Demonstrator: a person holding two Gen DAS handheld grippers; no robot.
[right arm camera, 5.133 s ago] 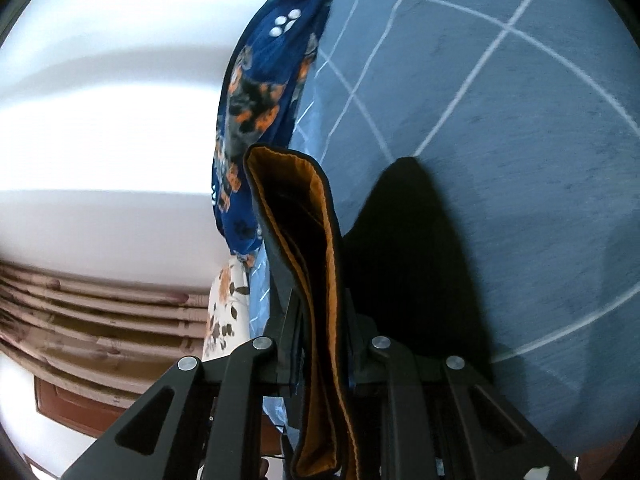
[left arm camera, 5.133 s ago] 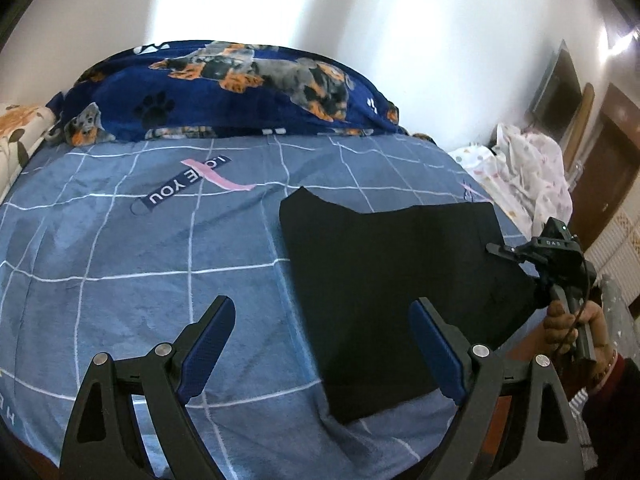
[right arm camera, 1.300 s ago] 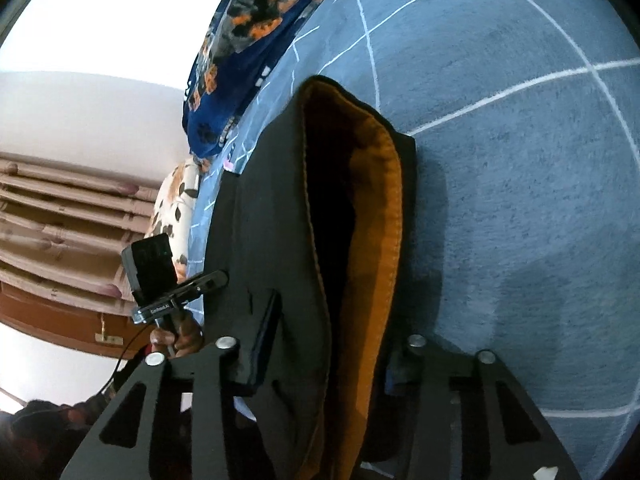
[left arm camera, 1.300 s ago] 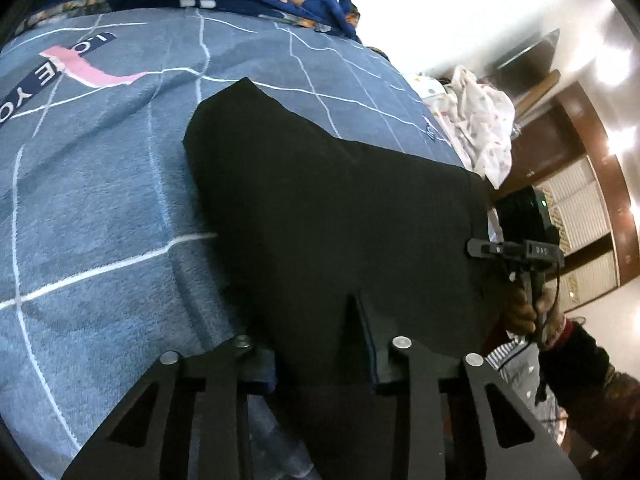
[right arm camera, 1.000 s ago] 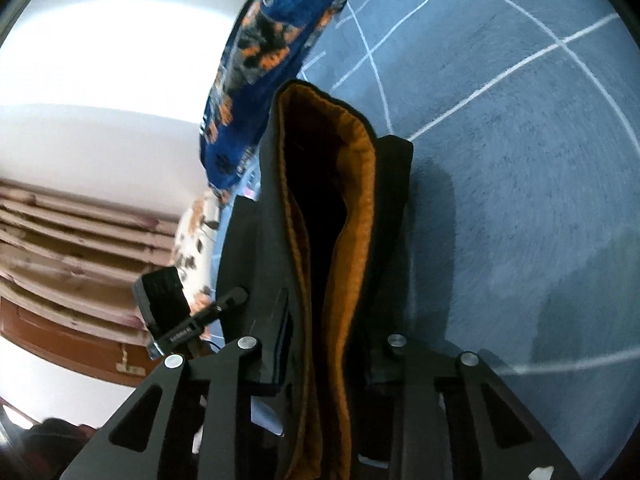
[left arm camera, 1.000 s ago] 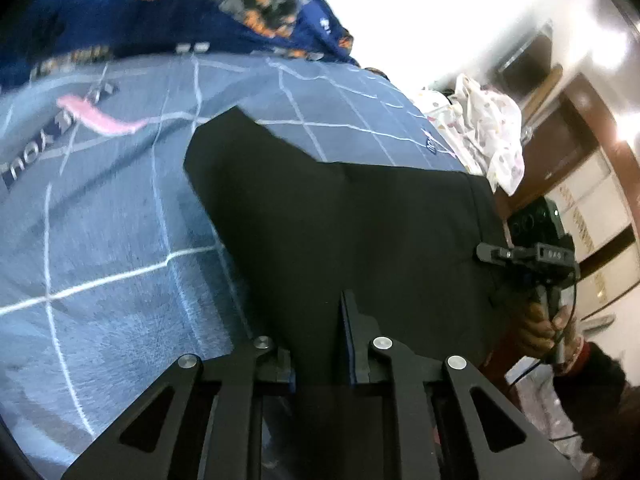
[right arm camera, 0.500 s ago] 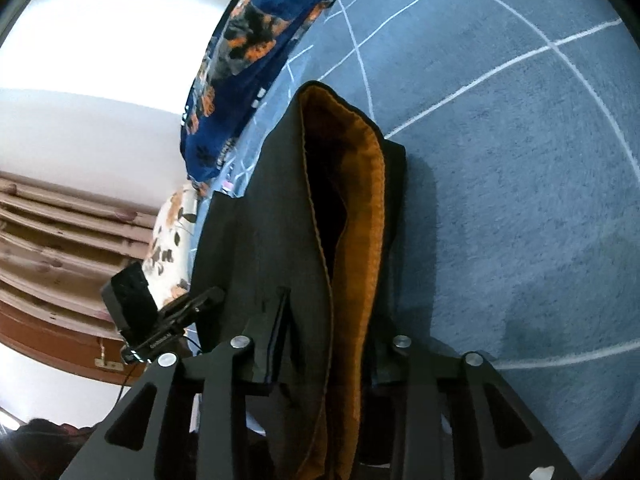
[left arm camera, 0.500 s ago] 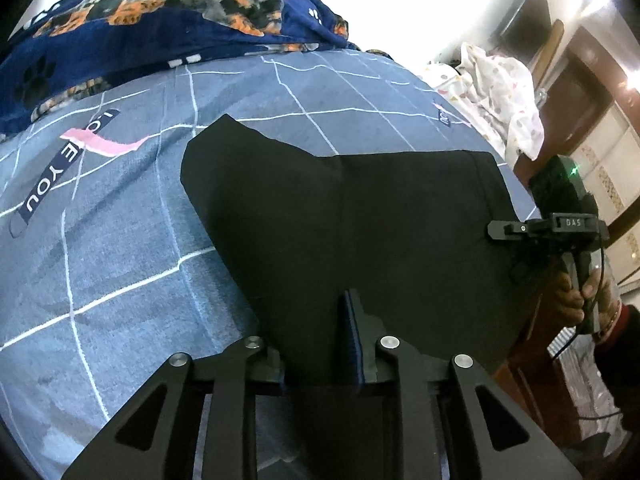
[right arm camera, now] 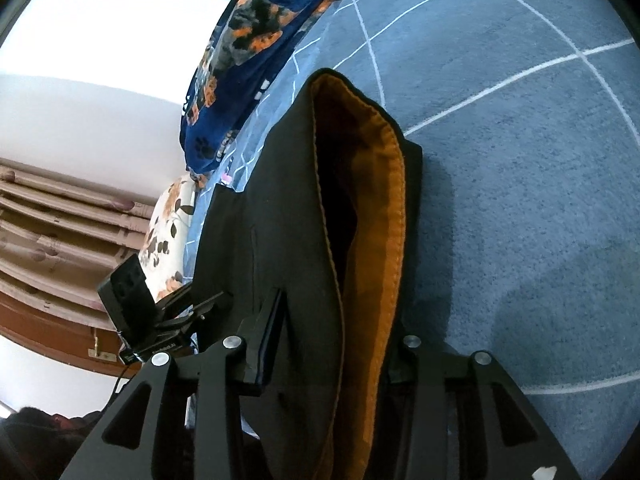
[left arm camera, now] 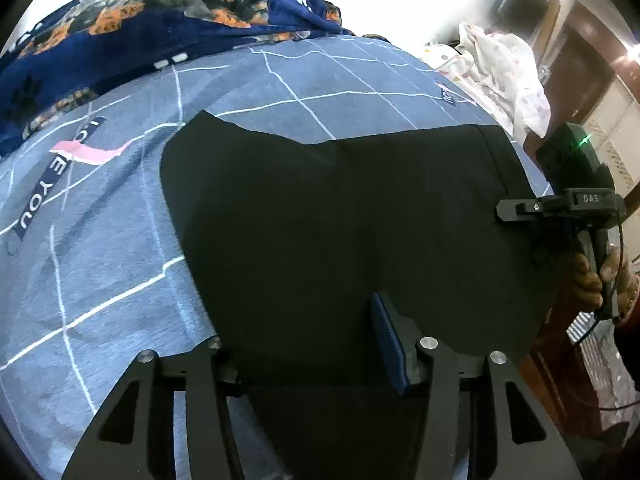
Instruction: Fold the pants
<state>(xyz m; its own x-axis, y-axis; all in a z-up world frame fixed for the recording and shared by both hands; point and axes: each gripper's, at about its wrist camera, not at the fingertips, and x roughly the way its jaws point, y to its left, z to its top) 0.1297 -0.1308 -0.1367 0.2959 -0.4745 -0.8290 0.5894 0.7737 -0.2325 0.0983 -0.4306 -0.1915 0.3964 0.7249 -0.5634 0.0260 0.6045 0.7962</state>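
Observation:
Black pants (left arm camera: 340, 216) lie folded on the blue checked bedspread (left arm camera: 92, 264). My left gripper (left arm camera: 304, 344) has its jaws part open around the near edge of the cloth, which still lies between them. In the right wrist view the pants (right arm camera: 288, 240) show an orange lining (right arm camera: 380, 240) at the waistband. My right gripper (right arm camera: 332, 344) has its jaws part open around the waistband. The right gripper also shows in the left wrist view (left arm camera: 520, 210), at the pants' right edge, and the left gripper in the right wrist view (right arm camera: 192, 304).
A dark blue dog-print blanket (left arm camera: 160, 12) lies along the far side of the bed. White spotted cloth (left arm camera: 500, 68) is heaped beyond the bed's right corner. A floral pillow (right arm camera: 168, 232) and curtains (right arm camera: 60, 224) are at the left in the right wrist view.
Both grippers' jaws have widened from their tight hold on the pants half a second ago. The pants lie spread in the same place.

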